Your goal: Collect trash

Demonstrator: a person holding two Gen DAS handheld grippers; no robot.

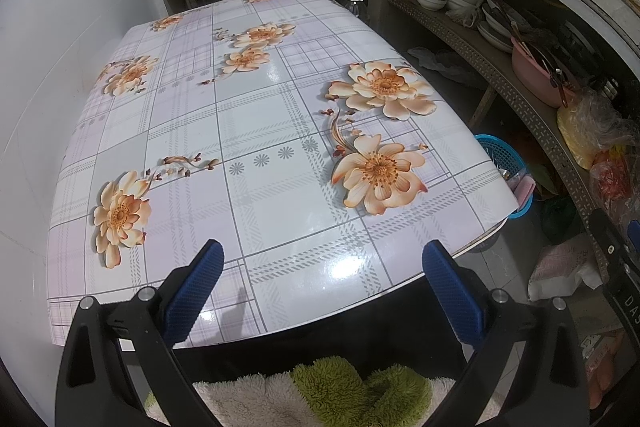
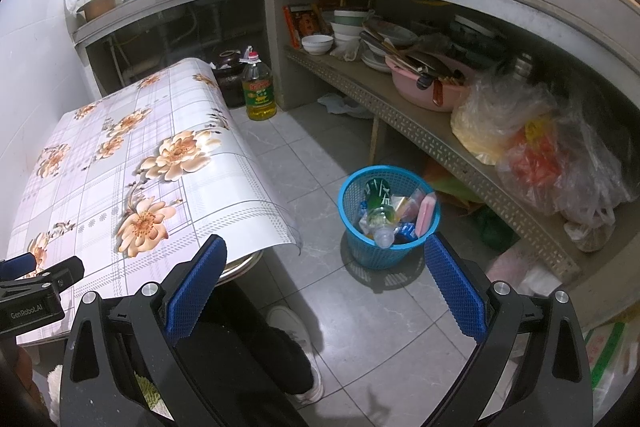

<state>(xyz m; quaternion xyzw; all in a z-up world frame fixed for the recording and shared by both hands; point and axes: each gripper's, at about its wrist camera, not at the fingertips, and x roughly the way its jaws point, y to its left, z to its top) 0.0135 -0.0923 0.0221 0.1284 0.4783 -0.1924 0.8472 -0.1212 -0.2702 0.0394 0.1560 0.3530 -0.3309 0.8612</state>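
Observation:
A blue plastic basket [image 2: 382, 255] stands on the tiled floor right of the table. It holds a green bottle [image 2: 378, 199], a pink flat item [image 2: 425, 213] and several wrappers. Its rim also shows past the table edge in the left wrist view [image 1: 496, 151]. My left gripper [image 1: 324, 255] is open and empty over the near edge of the flowered table [image 1: 256, 131]. My right gripper [image 2: 326, 251] is open and empty, above the floor just near of the basket. The left gripper also shows at the left edge of the right wrist view [image 2: 40, 283].
A perforated shelf [image 2: 420, 135] under the counter holds bowls, a pink basin [image 2: 424, 87] and plastic bags [image 2: 536, 143]. A cooking oil bottle [image 2: 259, 89] and a dark jar stand on the floor by the table's far corner. The person's leg and white shoe [image 2: 296, 331] are below.

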